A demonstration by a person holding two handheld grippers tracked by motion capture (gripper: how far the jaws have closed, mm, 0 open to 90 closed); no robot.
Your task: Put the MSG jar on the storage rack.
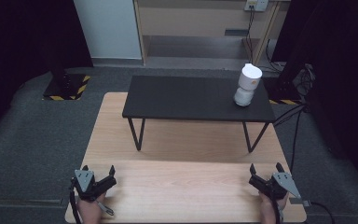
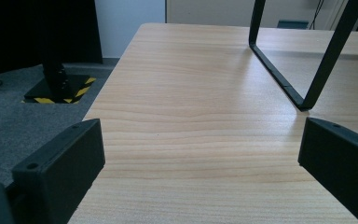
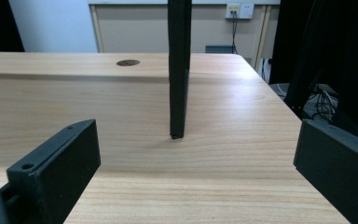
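Note:
A stack of white paper cups (image 1: 247, 85) lies tilted on the right end of a black raised shelf (image 1: 186, 100). That shelf stands on the wooden table (image 1: 177, 186). My left gripper (image 1: 99, 175) rests at the table's near left corner, open, nothing between its jaws; in the left gripper view (image 2: 200, 154) bare wood lies ahead. At the near right corner my right gripper (image 1: 265, 171) is open too. The right gripper view (image 3: 196, 158) looks at a black shelf leg (image 3: 179, 70) standing straight ahead.
The shelf's left leg frame (image 2: 303, 60) crosses the left gripper view at upper right. A black stand base with yellow-black tape (image 1: 66, 87) sits on the grey carpet at left. Cables (image 1: 303, 79) hang off the right side. A wooden cabinet (image 1: 200, 23) stands behind.

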